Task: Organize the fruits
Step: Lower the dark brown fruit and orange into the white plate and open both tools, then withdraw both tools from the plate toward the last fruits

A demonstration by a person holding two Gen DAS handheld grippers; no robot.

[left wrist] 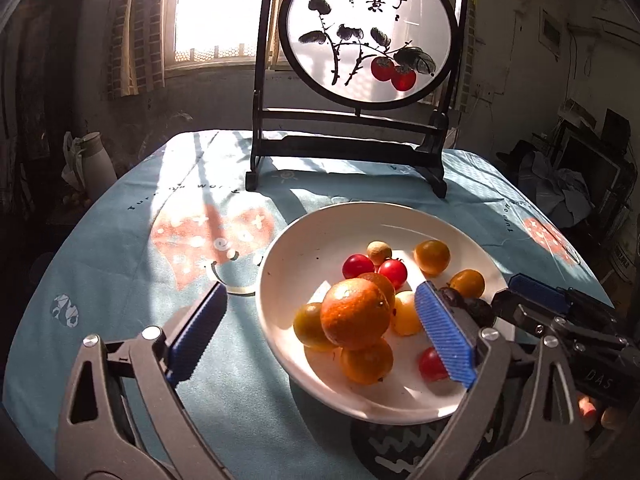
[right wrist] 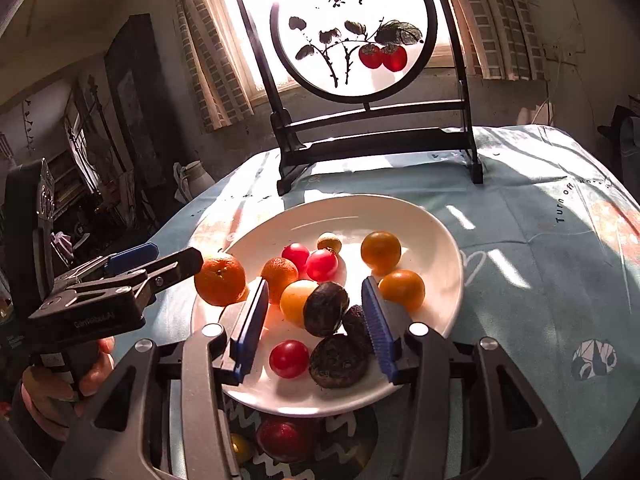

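A white plate (left wrist: 288,264) on the blue tablecloth holds small oranges, red cherry tomatoes and dark fruits. A large orange (left wrist: 355,314) sits on top of the pile between my left gripper's (left wrist: 320,328) wide-open pads, touching neither. In the right wrist view the same orange (right wrist: 220,279) is at the plate's (right wrist: 436,240) left rim, in front of the left gripper (right wrist: 168,264). My right gripper (right wrist: 316,320) is open, its pads either side of a dark round fruit (right wrist: 325,309), a second dark fruit (right wrist: 339,361) just below.
A round painted screen on a black stand (left wrist: 348,136) stands behind the plate. A dark patterned bowl (right wrist: 304,440) with a red fruit lies under the plate's near edge. A white jug (left wrist: 94,160) stands beyond the table's left edge.
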